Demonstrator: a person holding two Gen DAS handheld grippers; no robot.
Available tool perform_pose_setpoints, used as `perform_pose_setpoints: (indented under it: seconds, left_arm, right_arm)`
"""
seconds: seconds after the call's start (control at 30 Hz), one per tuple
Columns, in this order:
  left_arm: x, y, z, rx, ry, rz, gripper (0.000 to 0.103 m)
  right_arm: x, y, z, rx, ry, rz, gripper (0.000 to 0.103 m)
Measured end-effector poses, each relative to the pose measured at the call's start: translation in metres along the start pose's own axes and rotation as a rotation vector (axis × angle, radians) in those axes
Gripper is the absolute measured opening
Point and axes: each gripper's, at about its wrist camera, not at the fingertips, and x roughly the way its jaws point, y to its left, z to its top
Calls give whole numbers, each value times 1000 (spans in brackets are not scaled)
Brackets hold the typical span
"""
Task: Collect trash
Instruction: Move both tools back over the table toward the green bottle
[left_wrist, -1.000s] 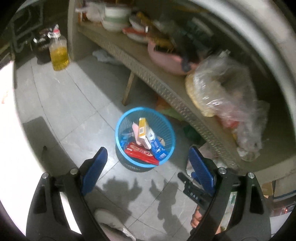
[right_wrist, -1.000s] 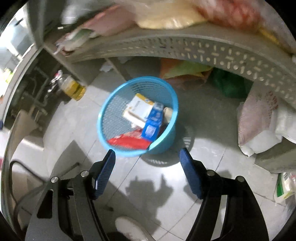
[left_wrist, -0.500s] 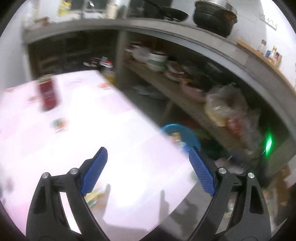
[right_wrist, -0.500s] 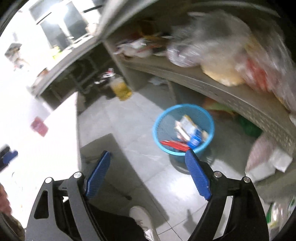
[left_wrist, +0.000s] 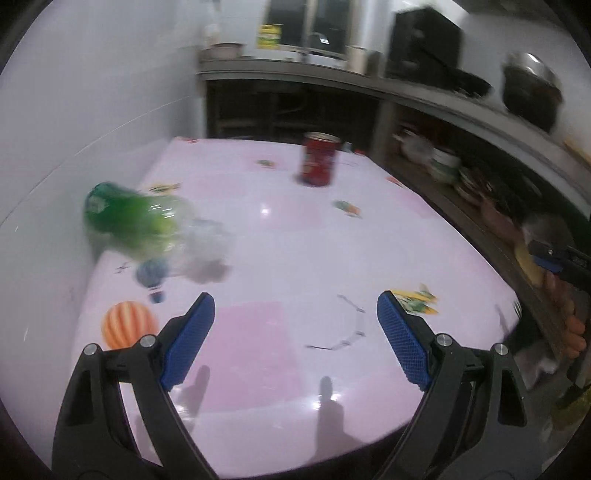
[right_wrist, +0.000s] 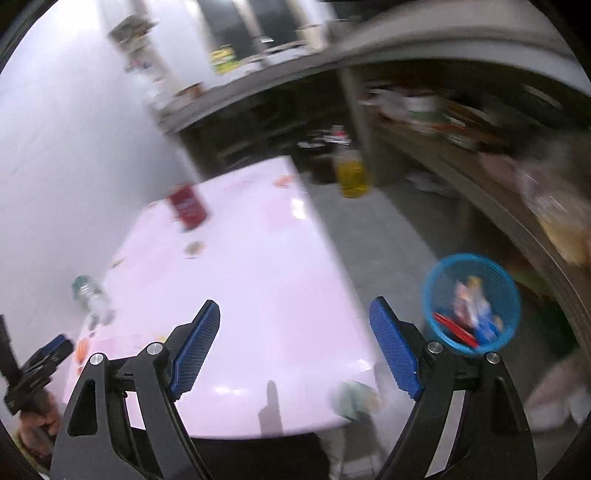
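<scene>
A green-labelled clear plastic bottle (left_wrist: 147, 225) lies on its side at the left of the pink table (left_wrist: 288, 243), by the wall. A red can (left_wrist: 319, 158) stands upright at the far side. My left gripper (left_wrist: 295, 325) is open and empty over the near part of the table. In the right wrist view the bottle (right_wrist: 90, 295) and the can (right_wrist: 186, 206) show on the table (right_wrist: 258, 295). My right gripper (right_wrist: 295, 343) is open and empty over the table's near right edge. The blue trash basket (right_wrist: 471, 299) with several wrappers stands on the floor to the right.
A white wall runs along the table's left side. A long shelf (left_wrist: 480, 221) with bowls and bags runs along the right, above the basket. A bottle of yellow oil (right_wrist: 351, 170) stands on the floor beyond the table. Balloon stickers (left_wrist: 127, 325) decorate the tabletop.
Both grippers have swung up and left from the basket on the floor to the pink table. The bottle and can have come into view. Both stay open and empty.
</scene>
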Motion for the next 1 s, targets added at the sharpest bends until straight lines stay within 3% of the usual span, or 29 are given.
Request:
perform_pose_setpoints:
  seconds: [0.17,0.33,0.57,0.63,0.9,1.0]
  left_arm:
    - [3,23,10,-23,-68,50,85]
    - [7,55,25,-94,-86,66,85]
    - [29,106,47,-311,-47,97,85]
    - [33,117,47,-350,-35,110,85]
    - [35,116,14,-293,97,143,85]
    - [30,112,2,-266,126,148,85]
  right_arm:
    - [38,87,38,-181,36,128,85]
    - [92,162,63,-314,83,177,86]
    - [149,208,68,-335,136,228,86]
    - [162,219,67,-332,177,282,86]
    - [207,328,50,-611,412,610,86]
    - [222,370,36,-730,490,650,86]
